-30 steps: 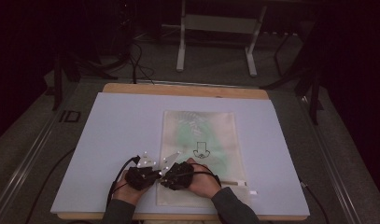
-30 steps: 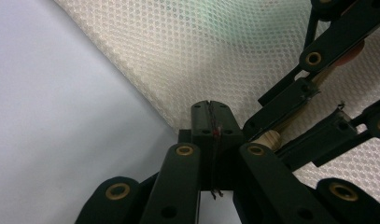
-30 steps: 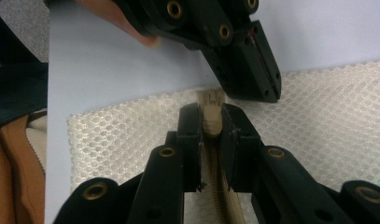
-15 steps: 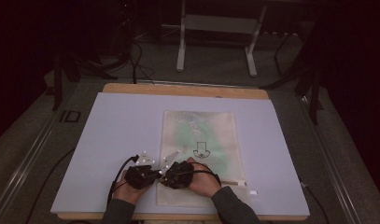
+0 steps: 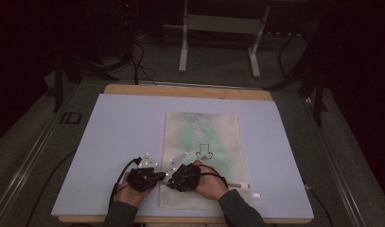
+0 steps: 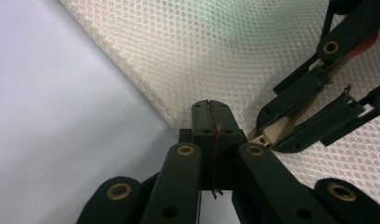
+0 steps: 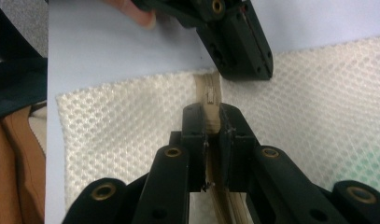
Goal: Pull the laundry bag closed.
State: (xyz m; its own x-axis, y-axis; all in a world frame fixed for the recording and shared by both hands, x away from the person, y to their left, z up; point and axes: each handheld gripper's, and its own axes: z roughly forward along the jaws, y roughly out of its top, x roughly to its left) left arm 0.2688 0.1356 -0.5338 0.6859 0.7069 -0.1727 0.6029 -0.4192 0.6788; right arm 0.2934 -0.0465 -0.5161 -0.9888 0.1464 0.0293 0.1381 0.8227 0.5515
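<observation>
- Mesh bag (image 5: 204, 151): white netted pouch with a green tint inside and a small printed mark, lying flat on the lavender worktop (image 5: 114, 127), right of centre, its near end under my hands.
- Zipper tape (image 7: 211, 100): beige strip running along the near end of the bag; a small pull or end stop shows on it just beyond the right jaws.
- Left hand-held gripper (image 6: 210, 122): jaws pressed together at the bag's near-left edge. I judge they pinch the hem, but only a thin dark line shows between the pads, so I cannot confirm the fabric.
- Right hand-held gripper (image 7: 212, 122): jaws pinching the zipper tape, close beside the left one.
- Risk, grip: the tape is narrow and slick; if I pull along it, the right pads may slide off.
- Risk, anchor: should the left pinch be on a mere thread of mesh, the bag will drag across the worktop instead of opening.
- Risk, crowding: the two grippers sit nearly touching, so a twist could knock them together.
- Risk, mesh: a hard tug may snag or tear it.
</observation>
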